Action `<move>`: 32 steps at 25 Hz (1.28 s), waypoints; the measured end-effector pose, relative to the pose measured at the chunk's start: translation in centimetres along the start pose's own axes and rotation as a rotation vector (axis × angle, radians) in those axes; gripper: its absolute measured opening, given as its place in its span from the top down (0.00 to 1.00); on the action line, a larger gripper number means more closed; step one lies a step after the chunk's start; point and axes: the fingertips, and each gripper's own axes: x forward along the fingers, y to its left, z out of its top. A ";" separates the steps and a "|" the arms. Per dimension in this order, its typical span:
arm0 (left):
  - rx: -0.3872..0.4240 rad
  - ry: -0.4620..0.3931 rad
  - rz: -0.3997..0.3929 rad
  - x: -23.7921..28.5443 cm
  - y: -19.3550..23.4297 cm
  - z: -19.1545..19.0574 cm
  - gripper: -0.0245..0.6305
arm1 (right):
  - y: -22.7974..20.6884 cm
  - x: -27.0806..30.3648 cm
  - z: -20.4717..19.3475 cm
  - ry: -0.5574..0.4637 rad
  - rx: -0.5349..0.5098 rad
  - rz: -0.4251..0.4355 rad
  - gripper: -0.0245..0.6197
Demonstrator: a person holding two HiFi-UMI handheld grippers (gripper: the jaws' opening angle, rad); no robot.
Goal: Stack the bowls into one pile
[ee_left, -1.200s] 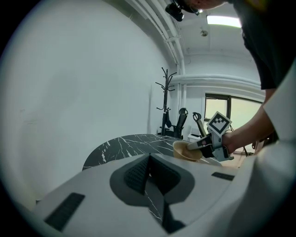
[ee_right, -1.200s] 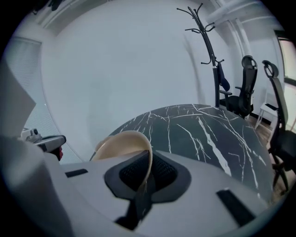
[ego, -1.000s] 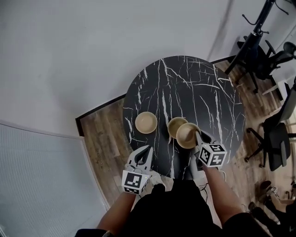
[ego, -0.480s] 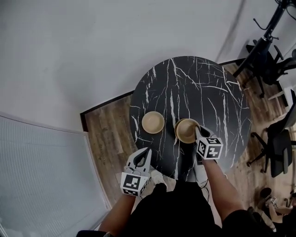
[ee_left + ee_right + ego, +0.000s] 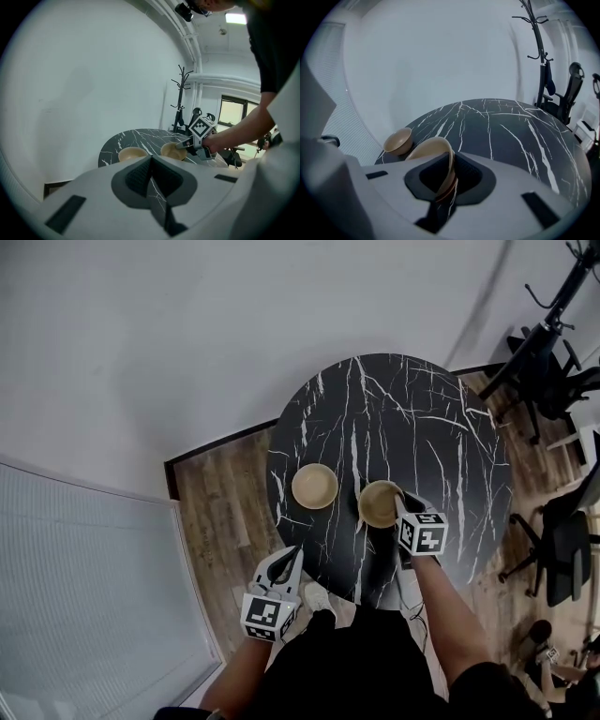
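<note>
A: What differs from a second ago?

B: The top bowl point(image 5: 380, 503) hung skewed over the second one then. It now sits nested inside it, making a two-bowl pile point(image 5: 172, 151) close to the near edge of the table point(image 5: 422, 409), right of its middle. The jaws of the right gripper point(image 5: 400, 509) have just been opening. The rim is still between them, but they look eased off it, so I read the bowl as released.

A: What does that mean for the task?

B: Two of three bowls are stacked. The lone bowl point(image 5: 314, 486) remains on the table's near-left part, apart from the pile. My judgement is that the right gripper backs off the rim next and the lone bowl gets fetched after that.

A: And the left gripper?

B: The left gripper point(image 5: 292, 559) is clenched on nothing. It hangs off the table, past its near-left edge, over the floor point(image 5: 220, 502).

A: Is anything in the way?

B: Nothing lies on the table between the lone bowl and the pile. The chairs point(image 5: 561, 535) and a coat stand point(image 5: 541, 70) stand off the table's right side, well apart. One risk I see is a jaw snagging the rim on the way out and tipping the pile.
</note>
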 end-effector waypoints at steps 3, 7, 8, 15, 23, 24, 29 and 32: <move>-0.013 0.012 0.013 -0.4 0.3 -0.6 0.94 | 0.2 0.1 0.5 -0.010 -0.007 0.001 0.86; -0.011 0.009 0.024 -0.6 0.7 -0.6 0.94 | 0.5 -0.6 1.5 -0.049 -0.035 -0.003 0.83; -0.011 0.005 0.026 -0.6 0.8 -0.4 0.94 | 0.6 -0.8 1.9 -0.062 -0.041 0.000 0.83; -0.019 -0.018 0.048 -0.6 1.6 0.2 0.94 | 3.2 -3.3 5.9 -0.188 -0.107 0.045 0.89; -0.013 -0.033 0.064 -1.3 2.1 0.6 0.94 | 7.0 -6.1 7.9 -0.265 -0.170 0.131 0.95; -0.013 -0.036 0.066 -1.4 2.0 0.6 0.94 | 7.4 -6.3 7.8 -0.267 -0.180 0.135 0.95; -0.014 -0.053 0.071 -1.7 2.1 0.8 0.94 | 8.7 -6.3 7.0 -0.259 -0.202 0.147 0.95; -0.018 -0.063 0.063 -1.7 1.9 1.0 0.94 | 9.5 -6.0 6.7 -0.254 -0.201 0.151 0.95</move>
